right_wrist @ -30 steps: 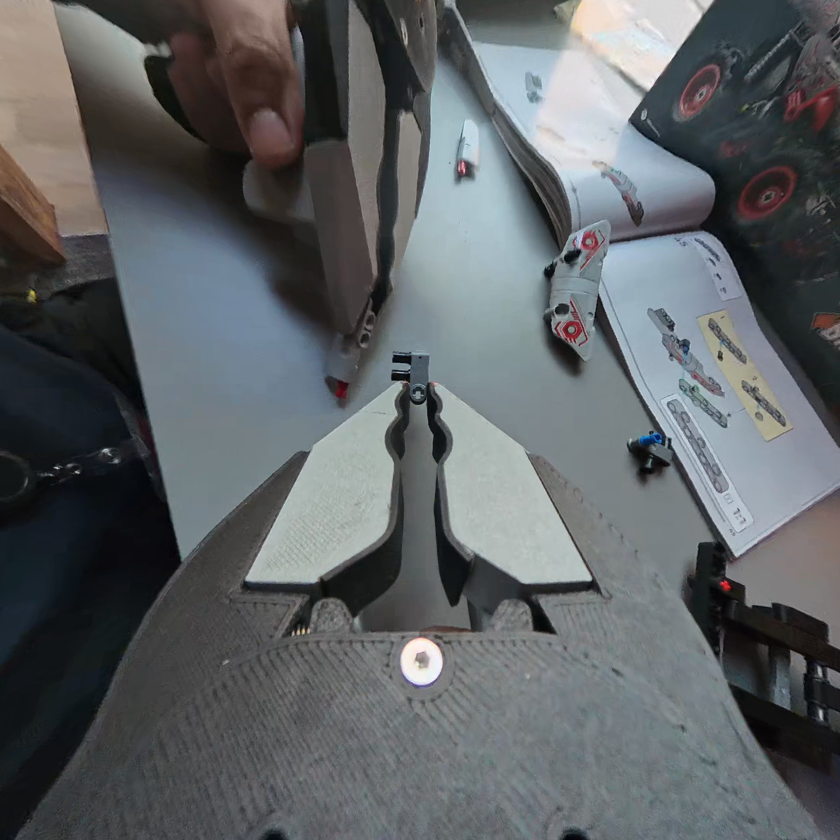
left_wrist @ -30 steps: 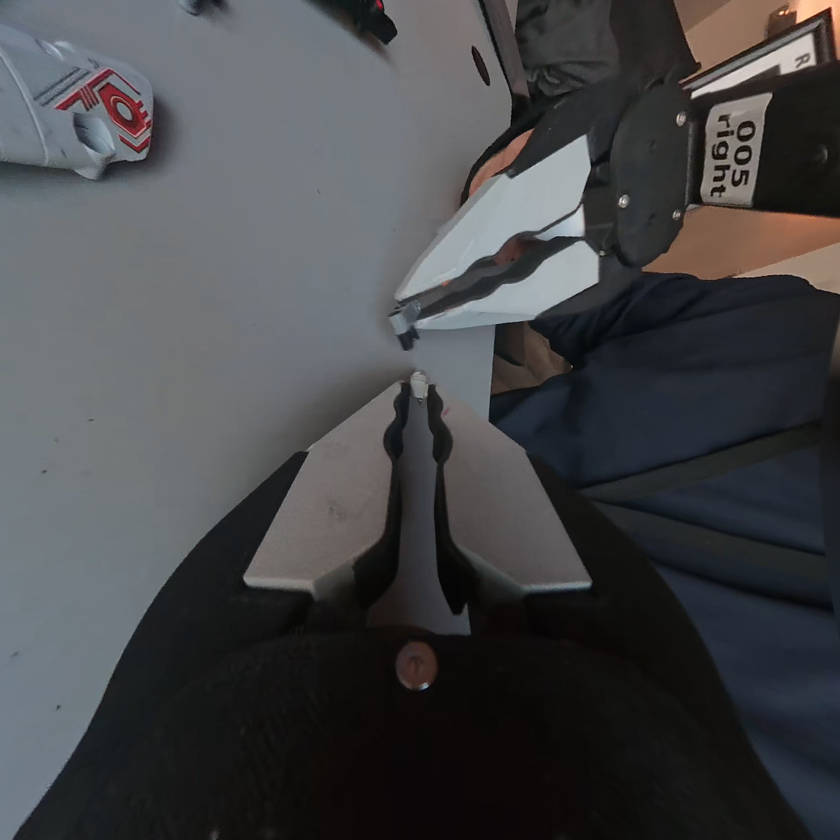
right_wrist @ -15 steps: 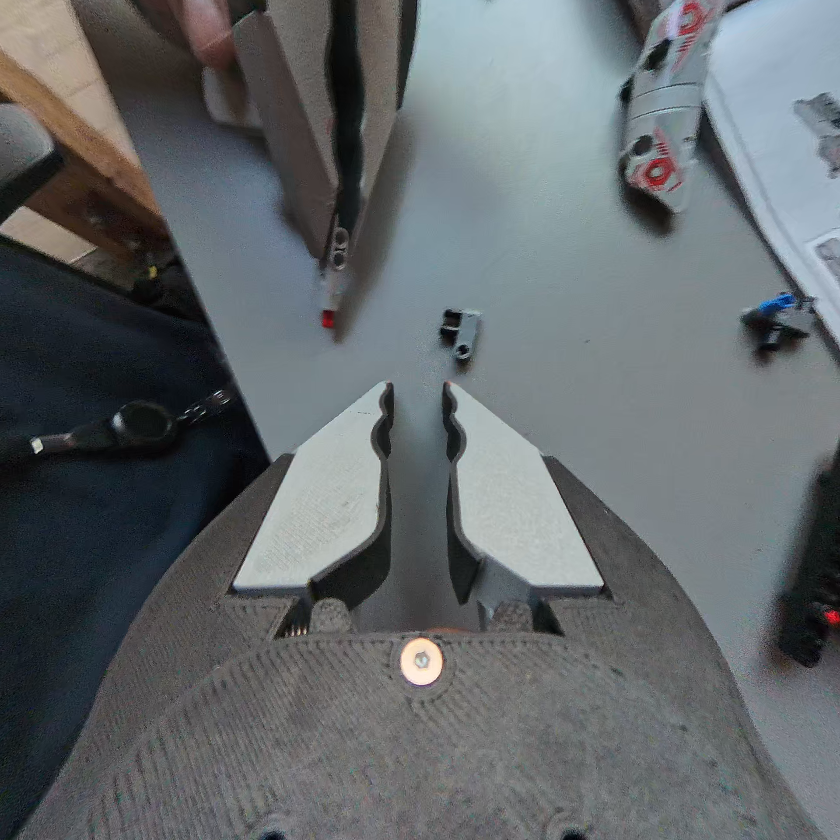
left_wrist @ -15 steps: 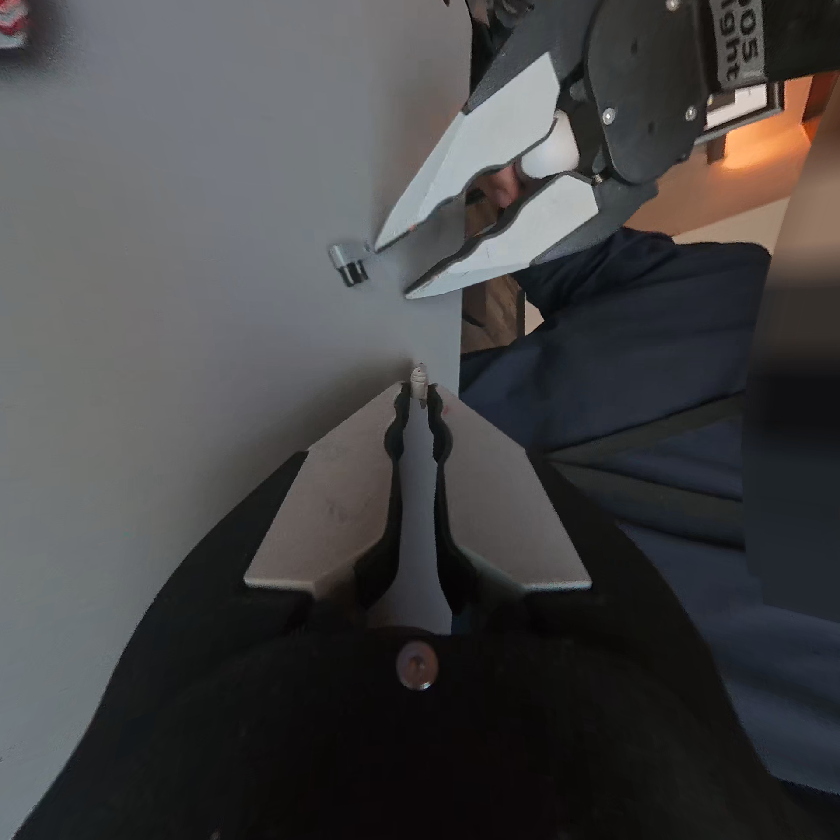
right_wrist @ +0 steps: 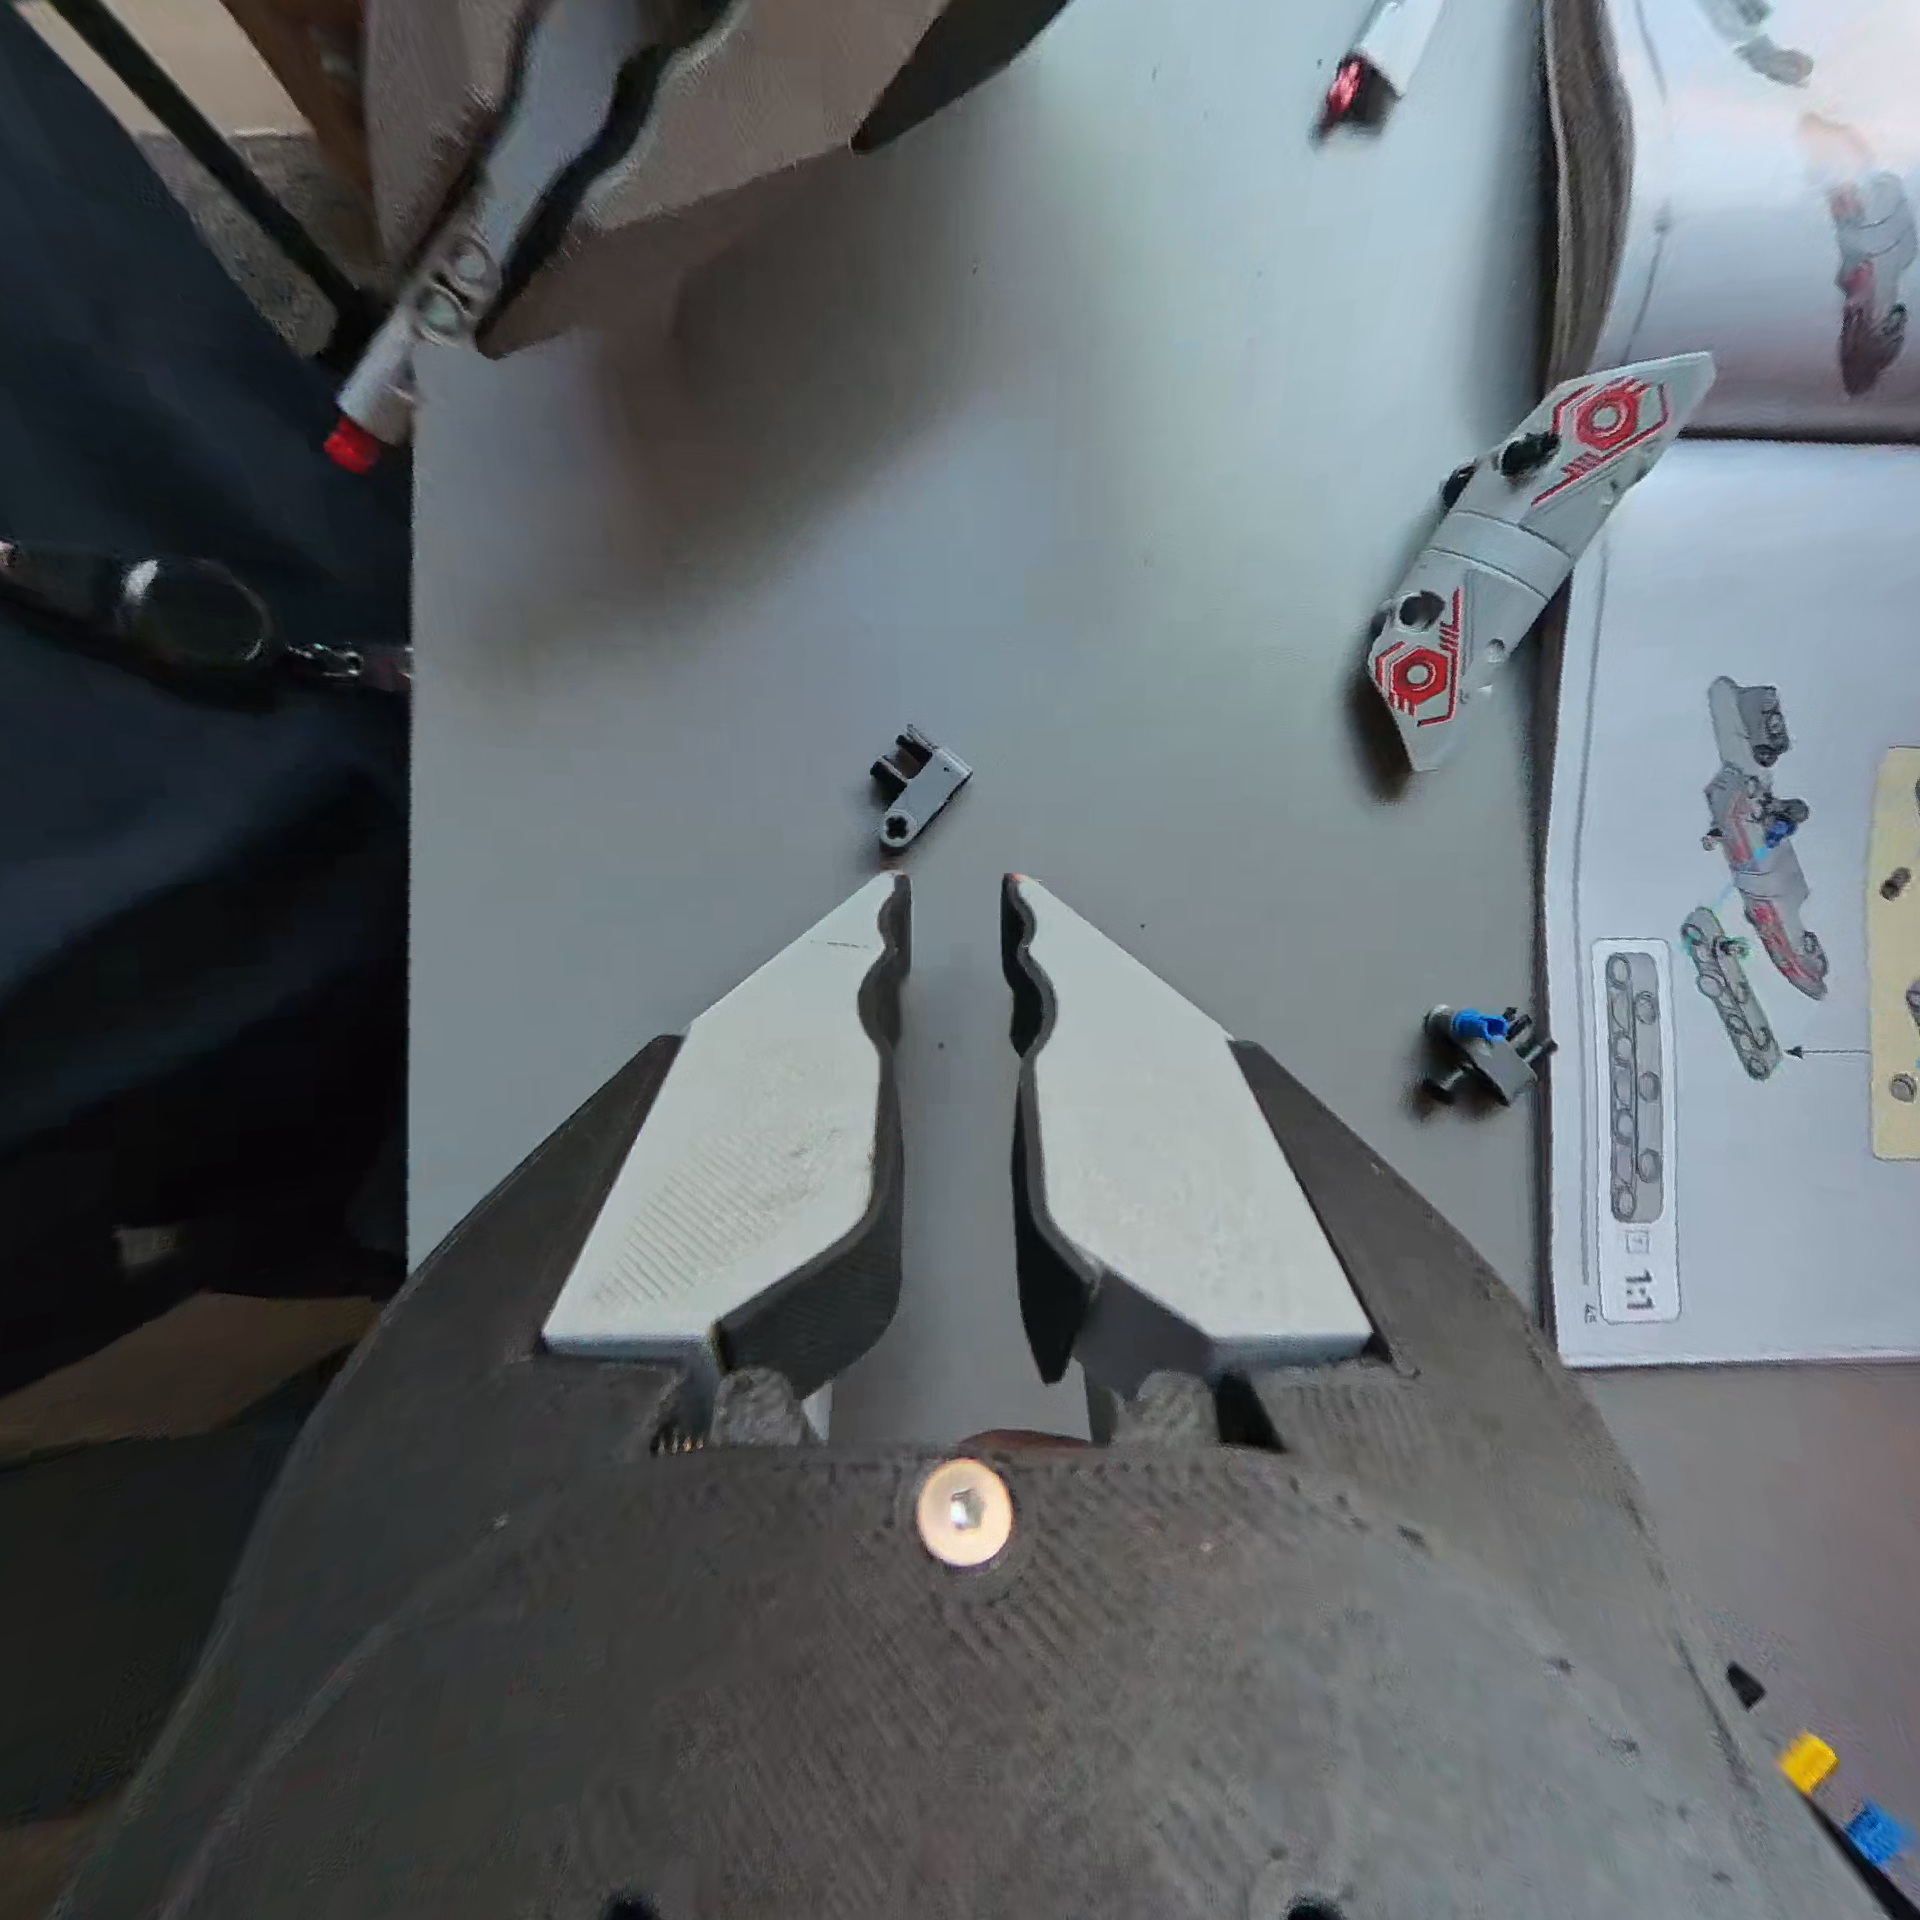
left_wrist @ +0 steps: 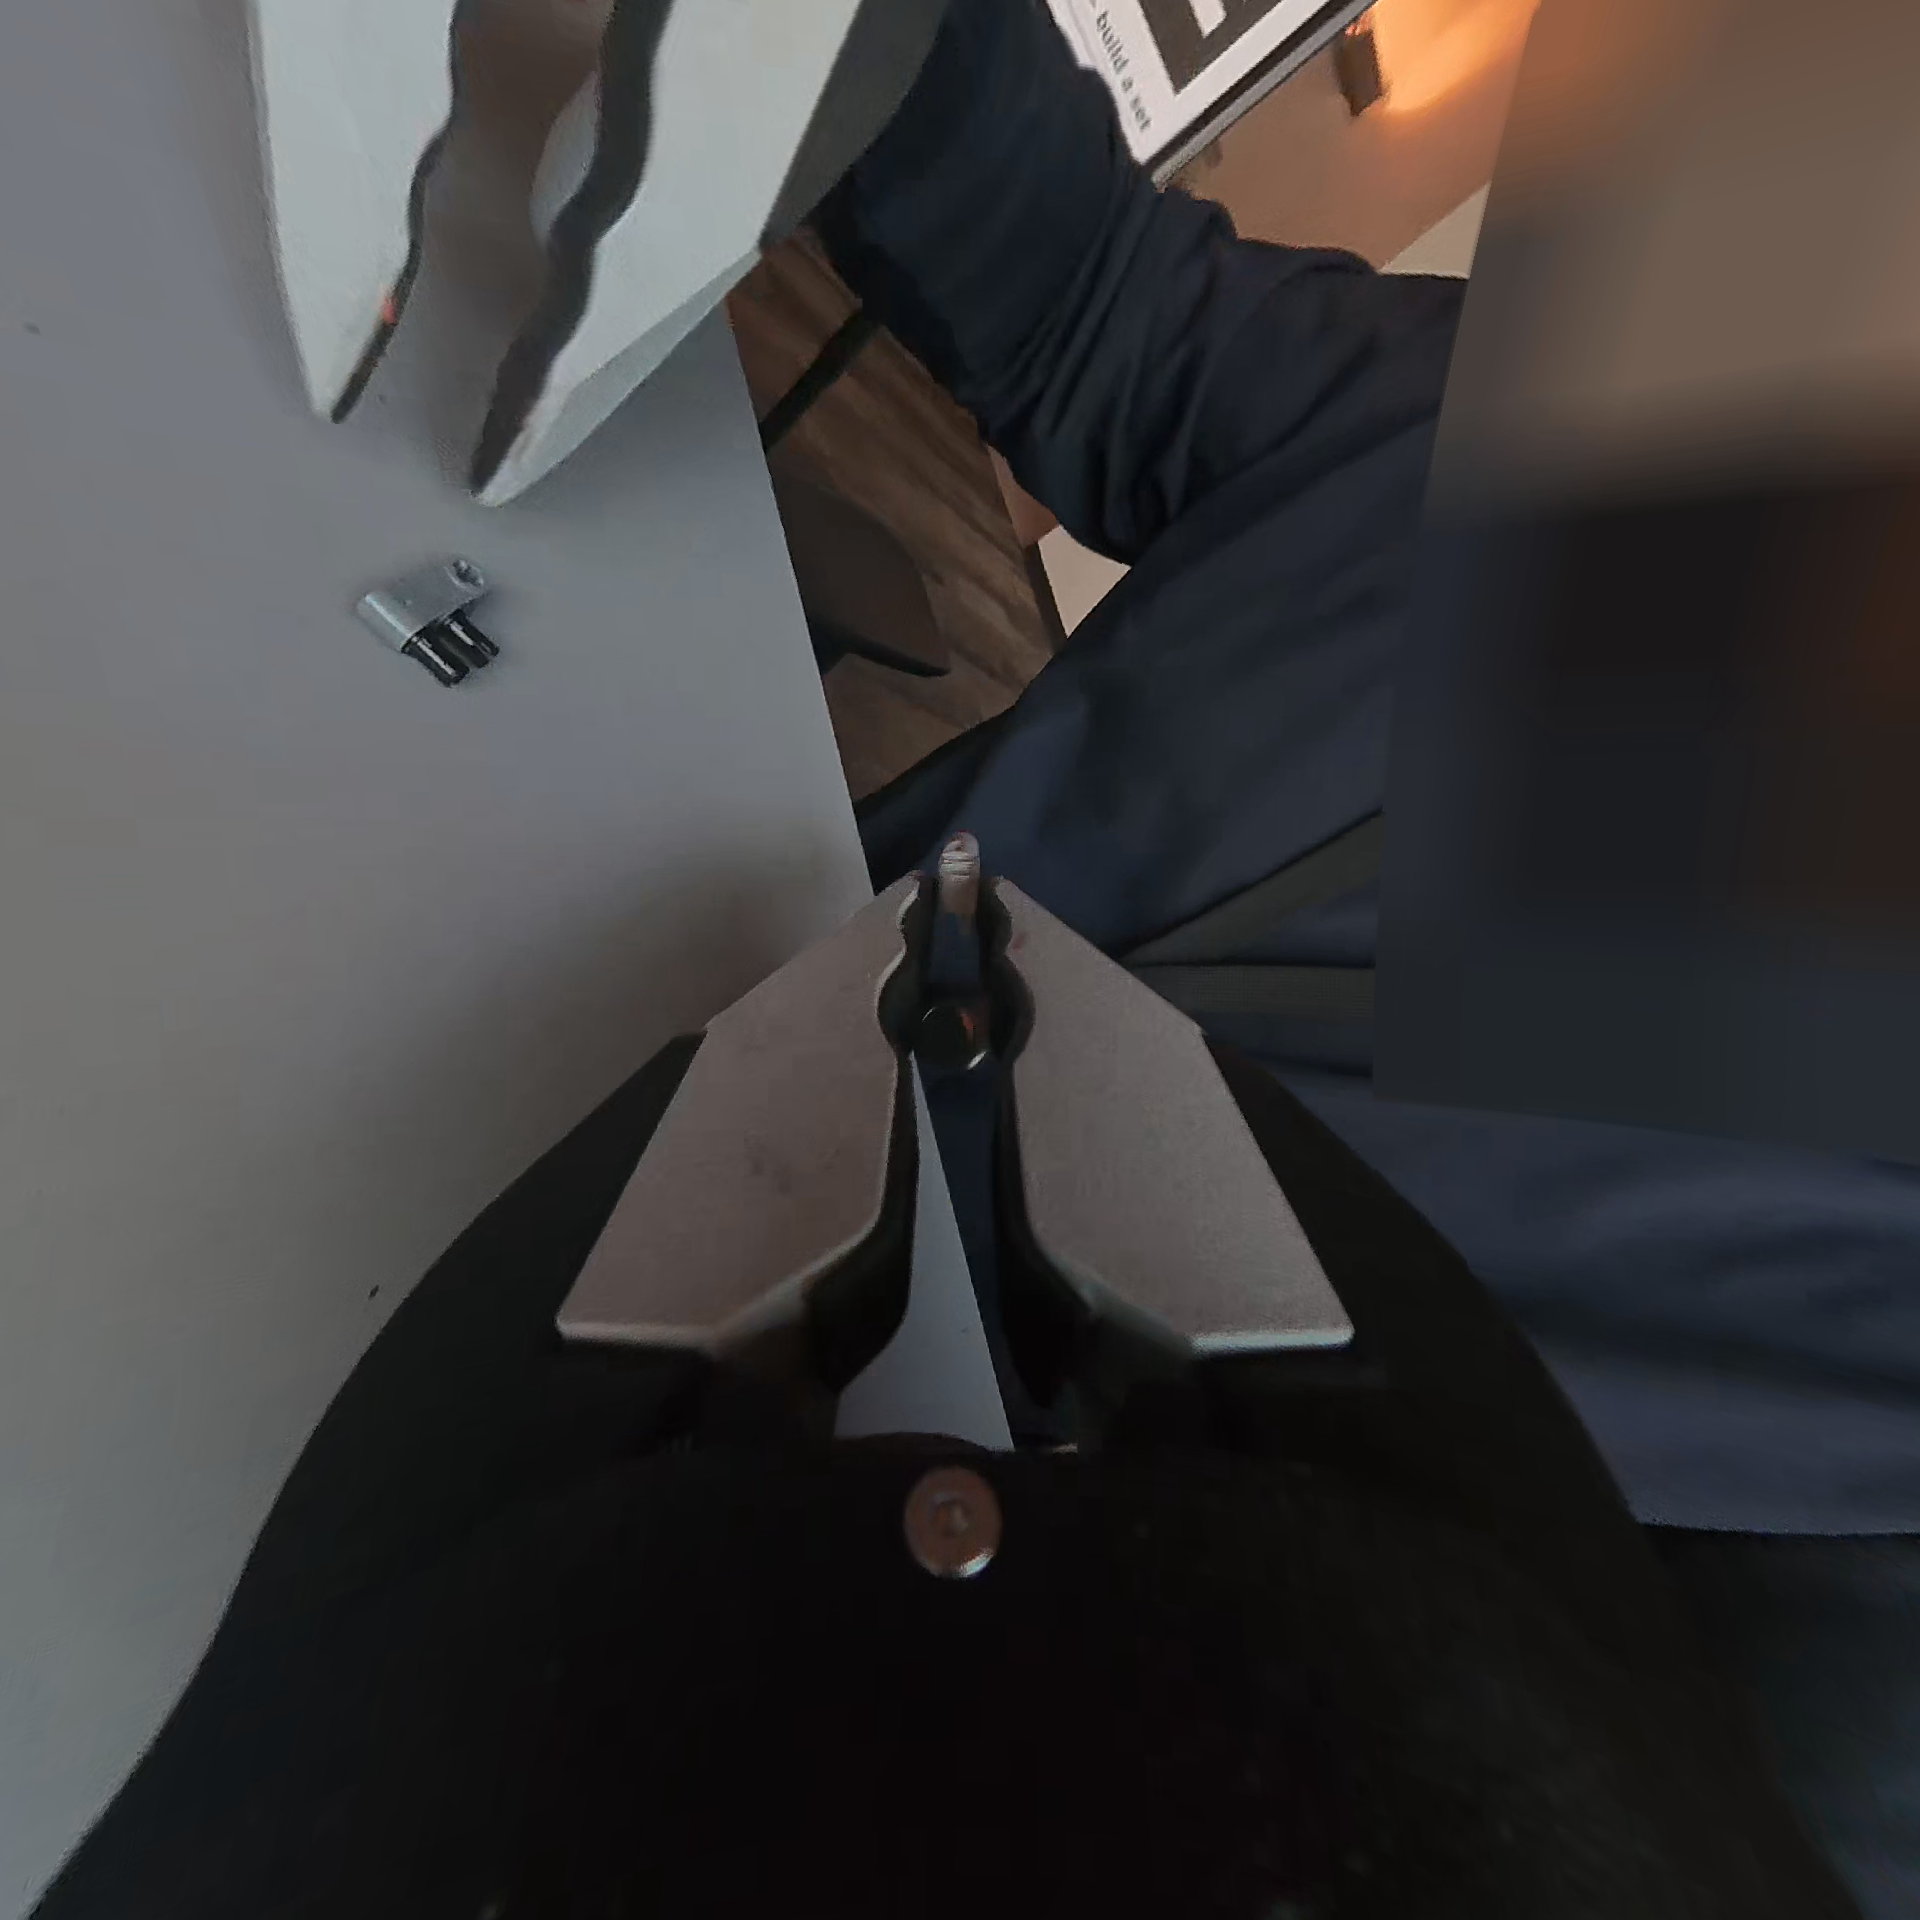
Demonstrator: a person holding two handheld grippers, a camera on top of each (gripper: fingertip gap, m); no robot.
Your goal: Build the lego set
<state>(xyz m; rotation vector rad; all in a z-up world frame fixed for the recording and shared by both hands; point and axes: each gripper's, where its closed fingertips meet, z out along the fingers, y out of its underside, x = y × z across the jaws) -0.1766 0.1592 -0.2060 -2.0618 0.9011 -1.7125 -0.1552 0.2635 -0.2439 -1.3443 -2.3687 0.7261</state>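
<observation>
My left gripper (left_wrist: pixel 958 883) is shut on a thin light grey Lego beam with a red pin at its end (left_wrist: pixel 958 860), held past the table's near edge; it also shows in the right wrist view (right_wrist: pixel 416 343). My right gripper (right_wrist: pixel 956 881) is open and empty, just above the grey table (right_wrist: pixel 1039 468). A small dark grey connector with black pins (right_wrist: pixel 916 784) lies on the table right in front of its fingertips, and shows in the left wrist view (left_wrist: pixel 428 615). The right gripper's fingers (left_wrist: pixel 520 208) show at the top left of the left wrist view.
A grey and red curved Lego panel (right_wrist: pixel 1517 540) lies at the right beside the open instruction booklet (right_wrist: pixel 1745 935). A small black and blue pin assembly (right_wrist: pixel 1481 1055) lies by the booklet's edge. A white and red piece (right_wrist: pixel 1361 62) lies farther back. A person's dark clothing (right_wrist: pixel 156 883) is left of the table edge.
My right gripper opened and let the dark grey connector drop onto the table, then pulled back a little. My left gripper, still holding the beam, shifted toward the table edge.
</observation>
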